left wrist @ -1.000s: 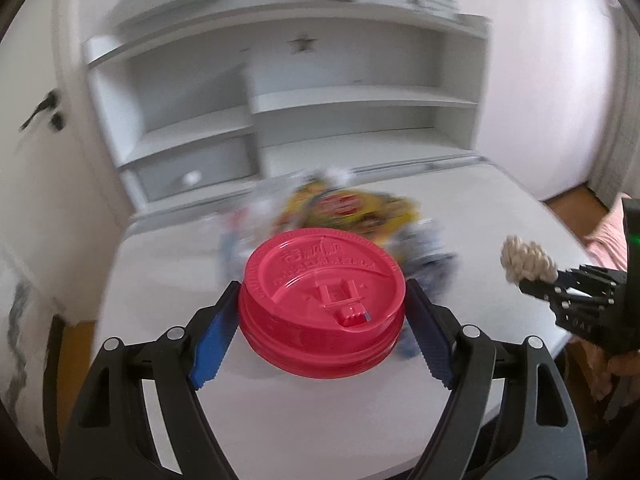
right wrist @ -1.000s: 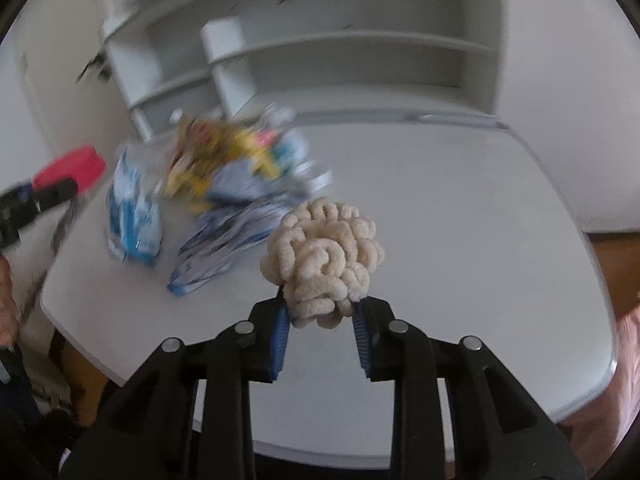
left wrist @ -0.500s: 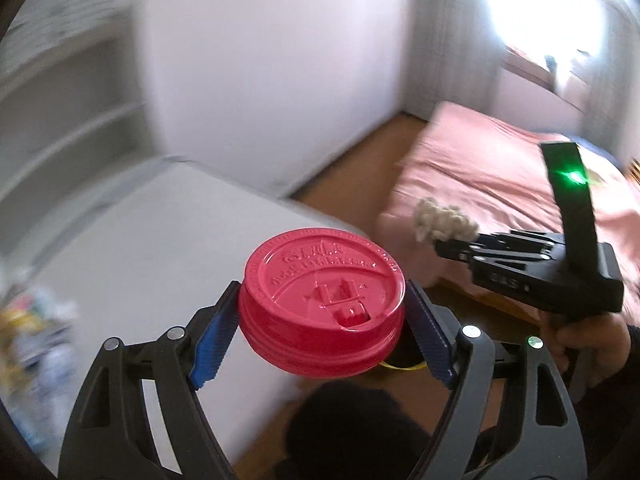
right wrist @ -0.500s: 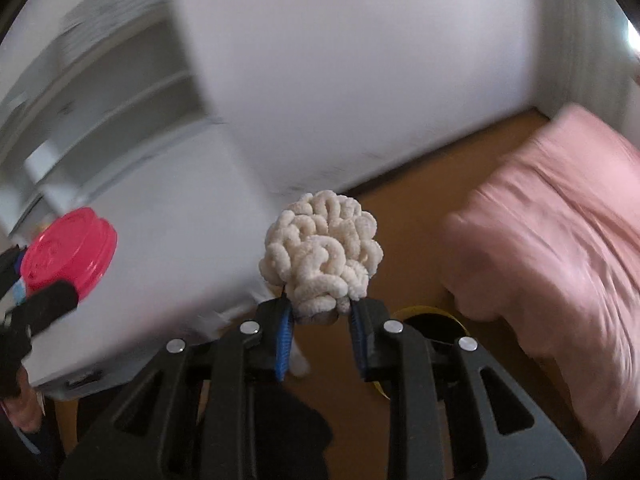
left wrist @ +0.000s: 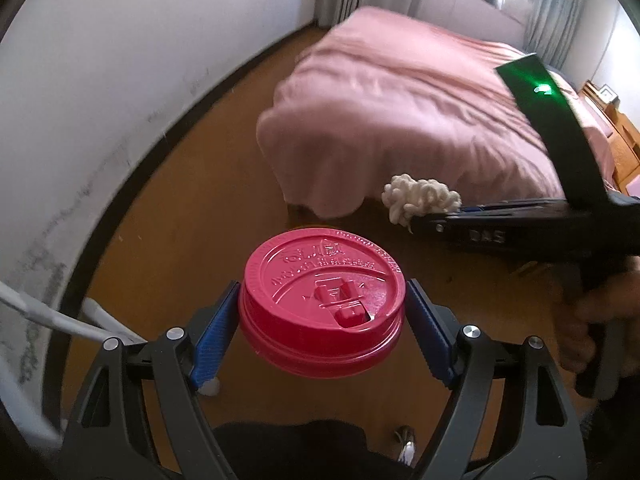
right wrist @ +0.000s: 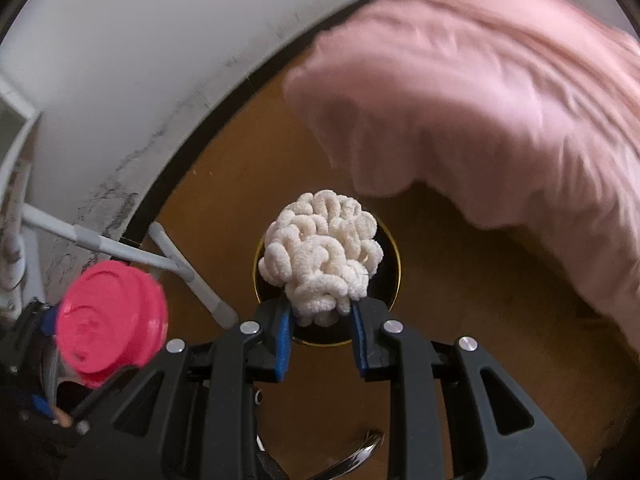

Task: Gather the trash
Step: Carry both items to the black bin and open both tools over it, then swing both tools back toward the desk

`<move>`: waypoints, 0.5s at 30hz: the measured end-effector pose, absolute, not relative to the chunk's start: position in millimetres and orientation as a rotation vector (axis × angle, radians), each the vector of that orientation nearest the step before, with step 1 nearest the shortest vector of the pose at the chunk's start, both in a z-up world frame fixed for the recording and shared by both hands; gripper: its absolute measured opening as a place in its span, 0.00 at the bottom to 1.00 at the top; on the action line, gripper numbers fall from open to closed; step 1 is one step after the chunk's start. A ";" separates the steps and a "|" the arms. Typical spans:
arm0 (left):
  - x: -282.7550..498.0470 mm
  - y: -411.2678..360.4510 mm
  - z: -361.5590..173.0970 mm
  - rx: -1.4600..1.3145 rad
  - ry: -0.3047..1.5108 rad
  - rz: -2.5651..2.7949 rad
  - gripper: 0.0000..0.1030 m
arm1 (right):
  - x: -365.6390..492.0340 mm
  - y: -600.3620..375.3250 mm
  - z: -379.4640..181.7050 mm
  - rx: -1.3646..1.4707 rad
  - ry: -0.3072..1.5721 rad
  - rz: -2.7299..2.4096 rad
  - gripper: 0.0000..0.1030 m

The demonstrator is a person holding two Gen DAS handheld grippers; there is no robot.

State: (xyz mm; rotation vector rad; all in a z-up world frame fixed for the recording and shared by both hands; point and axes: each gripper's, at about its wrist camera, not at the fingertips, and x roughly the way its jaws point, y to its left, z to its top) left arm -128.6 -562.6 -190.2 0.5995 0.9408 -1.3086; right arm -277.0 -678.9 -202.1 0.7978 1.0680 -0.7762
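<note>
Both tongs point steeply down over the wood floor (left wrist: 192, 208) beside the pink bed (left wrist: 420, 112). Left tongs (left wrist: 322, 320) spread wide, clamping red cup lid (left wrist: 320, 304). Right tongs (right wrist: 322, 320) nearly closed, pinching cream yarn wad (right wrist: 320, 256). Only the right view shows the dark round bin (right wrist: 390, 276) directly below the wad.

An open stretch of brown floor (left wrist: 208, 168) is seen between the white wall (left wrist: 120, 60) on the left and the pink bed (left wrist: 420, 120) on the right. Passage on the near left is narrowed by white table legs (right wrist: 180, 268). Directly below the right tongs (right wrist: 322, 322), a dark round opening with a yellow rim (right wrist: 394, 252) is partly blocked from sight by the held white fluffy clump (right wrist: 320, 256).
</note>
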 end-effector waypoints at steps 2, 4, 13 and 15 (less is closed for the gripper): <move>-125.8 -570.6 -205.4 0.612 0.965 -1.295 0.76 | -278.7 -687.7 -218.7 0.839 1.089 -0.771 0.24; -125.5 -577.0 -216.1 0.620 0.990 -1.287 0.76 | -278.6 -690.4 -225.1 0.856 1.099 -0.774 0.24; -115.1 -595.1 -226.3 0.622 1.009 -1.269 0.86 | -274.8 -698.9 -216.8 0.873 1.035 -0.782 0.64; -114.3 -596.6 -224.3 0.615 1.000 -1.268 0.88 | -272.5 -700.1 -214.6 0.878 1.021 -0.783 0.64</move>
